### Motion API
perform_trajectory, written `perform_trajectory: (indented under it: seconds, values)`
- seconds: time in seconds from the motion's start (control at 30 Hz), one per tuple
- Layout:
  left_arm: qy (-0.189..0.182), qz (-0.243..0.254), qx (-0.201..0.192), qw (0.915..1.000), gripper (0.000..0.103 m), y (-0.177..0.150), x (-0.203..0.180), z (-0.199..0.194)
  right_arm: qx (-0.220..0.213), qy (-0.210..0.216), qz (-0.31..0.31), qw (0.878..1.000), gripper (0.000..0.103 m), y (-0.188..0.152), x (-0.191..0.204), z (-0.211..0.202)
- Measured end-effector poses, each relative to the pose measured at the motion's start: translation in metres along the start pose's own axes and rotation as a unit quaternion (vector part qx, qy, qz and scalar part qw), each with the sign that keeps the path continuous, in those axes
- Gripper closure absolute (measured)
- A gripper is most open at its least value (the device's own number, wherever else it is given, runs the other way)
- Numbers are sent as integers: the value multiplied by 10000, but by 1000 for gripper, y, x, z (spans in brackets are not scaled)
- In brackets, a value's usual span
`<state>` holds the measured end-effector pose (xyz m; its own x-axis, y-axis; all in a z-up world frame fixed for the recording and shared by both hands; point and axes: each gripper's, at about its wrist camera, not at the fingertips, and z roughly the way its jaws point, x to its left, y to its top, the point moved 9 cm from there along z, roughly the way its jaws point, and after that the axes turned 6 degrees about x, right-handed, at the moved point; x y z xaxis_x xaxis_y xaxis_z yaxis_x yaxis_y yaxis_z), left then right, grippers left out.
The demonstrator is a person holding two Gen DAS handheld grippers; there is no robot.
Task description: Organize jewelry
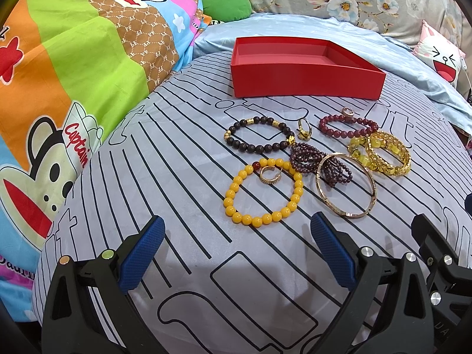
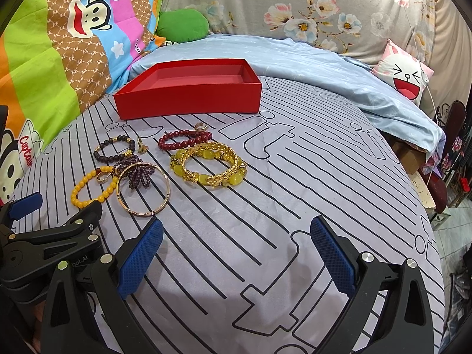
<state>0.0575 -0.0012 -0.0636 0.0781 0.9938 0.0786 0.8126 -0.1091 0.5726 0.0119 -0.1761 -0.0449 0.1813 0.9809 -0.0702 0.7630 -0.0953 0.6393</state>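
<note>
An empty red box [image 1: 303,73] [image 2: 188,100] sits at the back of the striped sheet. In front of it lies a cluster of jewelry: a yellow bead bracelet [image 1: 262,214] [image 2: 77,199] with a gold ring [image 1: 270,174] inside it, a dark bead bracelet [image 1: 236,141] [image 2: 100,155], a purple bead bundle [image 1: 306,159] [image 2: 138,174], a gold bangle [image 1: 345,214] [image 2: 144,211], a dark red bead bracelet [image 1: 351,132] [image 2: 184,140], and gold-and-yellow bracelets [image 1: 380,153] [image 2: 208,166]. My left gripper [image 1: 236,250] is open and empty, just short of the yellow bracelet. My right gripper [image 2: 236,250] is open and empty, right of the cluster.
A striped grey sheet [image 2: 295,194] covers the bed. Colourful cartoon bedding [image 1: 65,82] rises on the left. A light blue blanket [image 2: 324,67] and floral pillow [image 2: 295,8] lie behind the box. The bed's right edge [image 2: 433,221] drops to the floor.
</note>
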Motion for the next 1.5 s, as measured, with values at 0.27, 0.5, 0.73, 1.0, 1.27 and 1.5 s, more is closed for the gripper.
perform_trajectory:
  seconds: [0.27, 0.5, 0.73, 1.0, 1.27, 1.5]
  values:
    - [-1, 2, -1, 10000, 9, 0, 0, 0, 0, 4, 3, 10000, 7, 0, 0, 0]
    - [1, 2, -3, 10000, 9, 0, 0, 0, -1, 1, 3, 10000, 7, 0, 0, 0]
    - [2, 3, 0, 10000, 9, 0, -1, 0, 6, 6, 5, 10000, 7, 0, 0, 0]
    - [-37, -7, 5, 10000, 8, -2, -2, 1, 7, 8, 9, 10000, 7, 0, 0, 0]
    - [-114, -92, 72, 9999, 8, -3, 0, 4, 67, 60, 20, 10000, 7, -3, 2, 4]
    - [-134, -133, 130, 9997, 8, 0, 8, 7, 101, 88, 84, 9999, 7, 6, -5, 10]
